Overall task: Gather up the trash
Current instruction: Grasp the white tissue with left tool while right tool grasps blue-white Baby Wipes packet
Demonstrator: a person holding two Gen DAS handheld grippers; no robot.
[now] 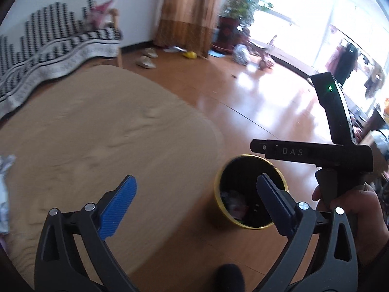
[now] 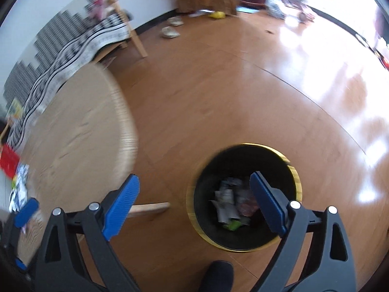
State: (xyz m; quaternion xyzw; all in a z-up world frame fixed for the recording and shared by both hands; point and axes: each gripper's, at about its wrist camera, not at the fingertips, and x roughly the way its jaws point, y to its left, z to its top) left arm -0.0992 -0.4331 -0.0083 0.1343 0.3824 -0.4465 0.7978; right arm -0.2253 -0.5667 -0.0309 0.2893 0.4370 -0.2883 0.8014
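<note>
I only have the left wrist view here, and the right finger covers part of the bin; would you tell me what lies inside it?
Observer: In the right wrist view the bin holds crumpled white wrappers and a green scrap.
Operator: Thank you. Is the right gripper carrying anything?
Observer: No, the right gripper is open with nothing between its pads.
Operator: Is more trash left on the table?
Observer: Yes, wrappers lie at the table's left edge, beside something red.
</note>
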